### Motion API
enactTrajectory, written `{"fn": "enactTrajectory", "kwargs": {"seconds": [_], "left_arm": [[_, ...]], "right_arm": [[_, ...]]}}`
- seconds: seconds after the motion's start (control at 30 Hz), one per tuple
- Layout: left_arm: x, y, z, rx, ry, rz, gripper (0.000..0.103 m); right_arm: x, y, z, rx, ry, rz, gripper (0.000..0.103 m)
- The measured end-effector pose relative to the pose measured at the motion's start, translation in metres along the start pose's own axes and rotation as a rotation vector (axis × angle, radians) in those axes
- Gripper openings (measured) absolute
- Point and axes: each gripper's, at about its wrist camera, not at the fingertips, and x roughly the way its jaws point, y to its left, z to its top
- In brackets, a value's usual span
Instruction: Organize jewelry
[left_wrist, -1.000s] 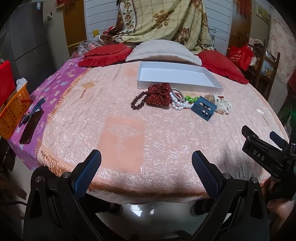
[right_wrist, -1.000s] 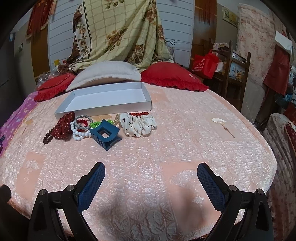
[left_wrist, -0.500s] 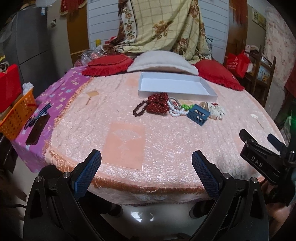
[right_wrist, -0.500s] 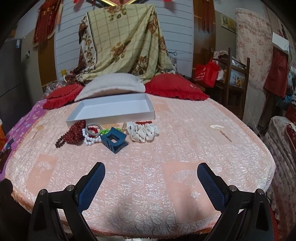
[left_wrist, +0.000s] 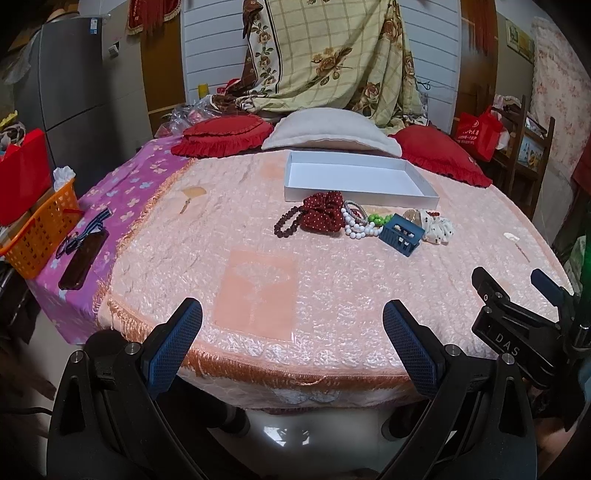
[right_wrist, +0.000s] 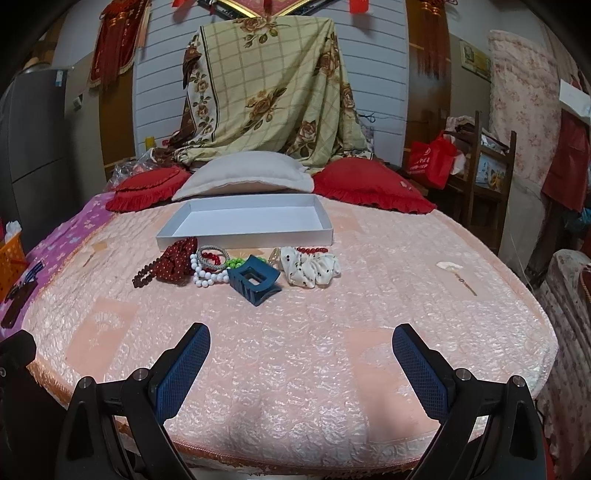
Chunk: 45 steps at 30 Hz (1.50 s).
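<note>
Each tool has matte black arms with silver screw heads and blue cross-hatched fingertips (left_wrist: 173, 343). The left tool (left_wrist: 291, 343) matches the right tool (right_wrist: 301, 363), whose black side bears white "DAS" lettering.

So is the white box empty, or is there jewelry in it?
Empty. The white box shows only its bare white floor in both views; the beads and the blue hair clip lie on the bedspread in front of it.

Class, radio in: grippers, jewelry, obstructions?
Left gripper open, right gripper open, both empty. Jewelry heaped before empty tray. Nothing blocking.
</note>
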Motion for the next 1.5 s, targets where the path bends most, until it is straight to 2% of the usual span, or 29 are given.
{"fn": "enactTrajectory", "kwargs": {"seconds": [0.93, 1.1, 1.5], "left_arm": [[0.024, 0.004, -0.005, -0.002, 0.080, 0.014, 0.099], [0.029, 0.004, -0.007, 0.003, 0.097, 0.016, 0.099], [0.048, 0.010, -0.008, -0.010, 0.149, 0.039, 0.099]], "right_arm": [[0.020, 0.009, -0.011, -0.030, 0.078, 0.032, 0.097], [0.025, 0.014, -0.014, -0.048, 0.095, 0.042, 0.091], [0.042, 0.007, -0.018, -0.027, 0.145, 0.038, 0.090]]}}
